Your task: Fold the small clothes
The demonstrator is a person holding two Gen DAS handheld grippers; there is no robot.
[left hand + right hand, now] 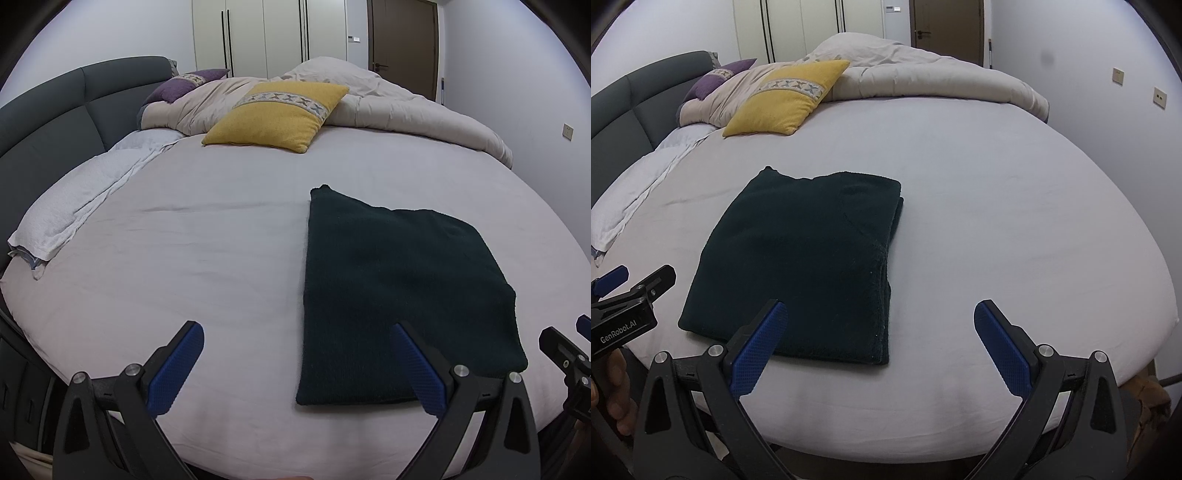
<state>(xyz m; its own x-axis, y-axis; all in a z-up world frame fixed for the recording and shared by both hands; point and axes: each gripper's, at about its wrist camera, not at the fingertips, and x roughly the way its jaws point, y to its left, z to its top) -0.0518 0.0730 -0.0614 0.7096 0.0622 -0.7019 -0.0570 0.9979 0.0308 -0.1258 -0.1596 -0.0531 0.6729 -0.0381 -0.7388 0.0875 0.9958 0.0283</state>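
A dark green knitted garment (399, 291) lies folded into a flat rectangle on the white bed sheet (192, 266); in the right wrist view the same garment (805, 269) shows stacked layers along its right edge. My left gripper (295, 343) is open, held above the near edge of the bed, its right finger over the garment's near left part. My right gripper (877, 325) is open too, its left finger over the garment's near right corner. Nothing is held between either pair of fingers.
A yellow cushion (277, 114) and a purple cushion (177, 86) lie at the far side with a bunched beige duvet (399, 107). A white pillow (74, 210) lies along the grey headboard (48, 122) on the left. A hand (613, 391) holds the left gripper's handle.
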